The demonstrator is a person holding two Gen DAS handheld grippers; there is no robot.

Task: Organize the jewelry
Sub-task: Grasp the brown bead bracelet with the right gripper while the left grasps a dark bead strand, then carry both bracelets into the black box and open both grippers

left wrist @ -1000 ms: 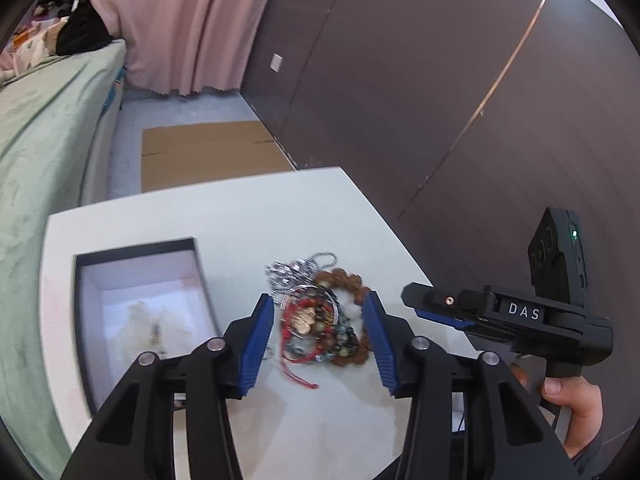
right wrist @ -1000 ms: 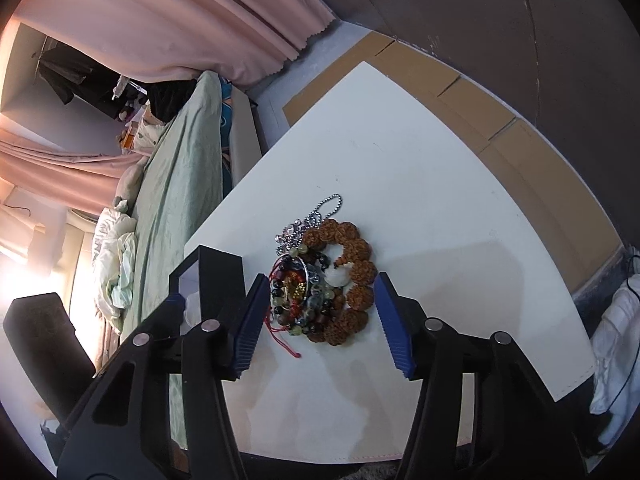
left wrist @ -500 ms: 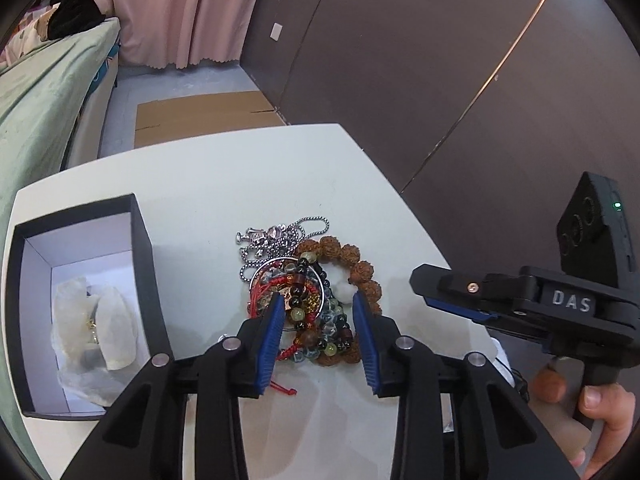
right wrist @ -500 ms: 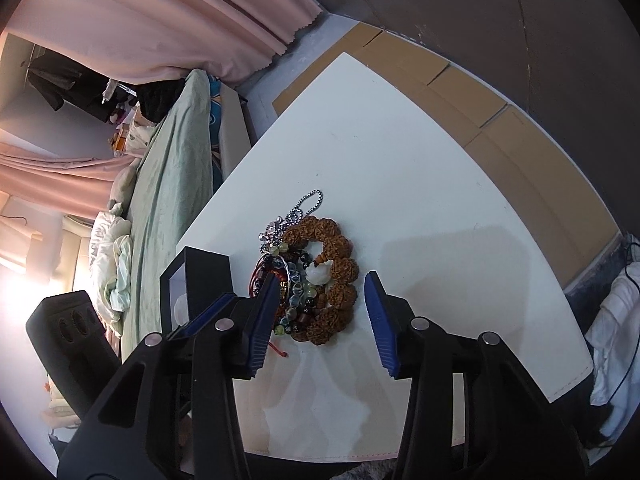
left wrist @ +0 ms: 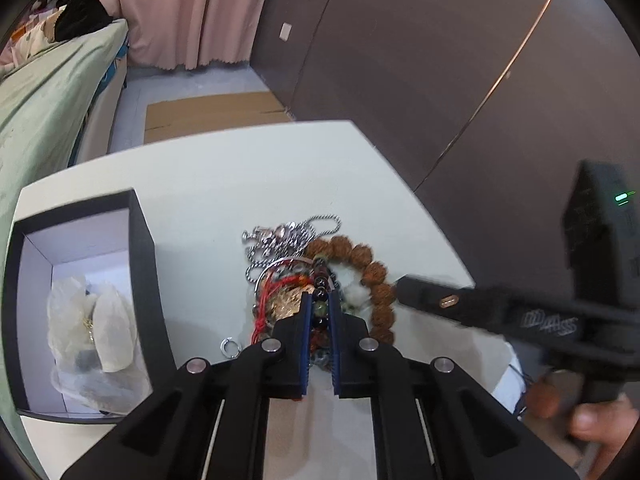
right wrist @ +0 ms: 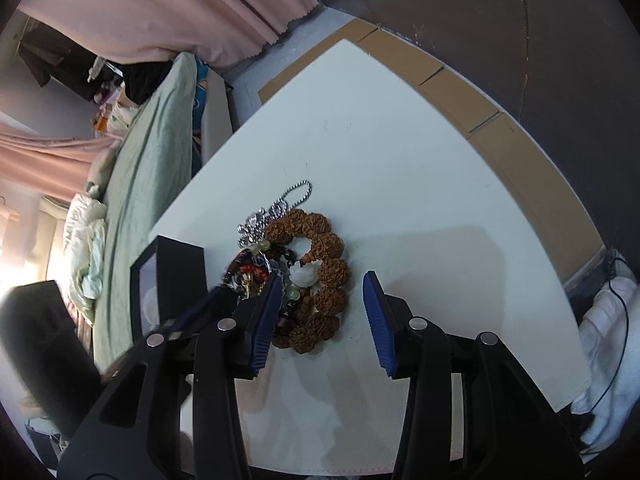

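Note:
A heap of jewelry lies mid-table: a brown seed-bead bracelet (left wrist: 370,270), a silver ball chain (left wrist: 280,240), a red cord with a gold charm (left wrist: 280,300) and a dark mixed-bead bracelet (left wrist: 320,300). My left gripper (left wrist: 319,304) is shut on the dark mixed-bead bracelet in the heap. A black box (left wrist: 142,280) with a white inside holds crumpled tissue at the left. My right gripper (right wrist: 320,284) is open, its jaws straddling the brown seed-bead bracelet (right wrist: 324,280) just above the table.
The white table (right wrist: 400,160) has its far edge near flat cardboard (right wrist: 460,80) on the floor. A bed with a green cover (left wrist: 40,112) runs along the left. A small silver ring (left wrist: 229,347) lies by the heap. A dark wall (left wrist: 400,60) stands at the right.
My left gripper has gone from wide open to shut on the beads in the heap. My right gripper has moved lower and closer over the brown bracelet, staying open.

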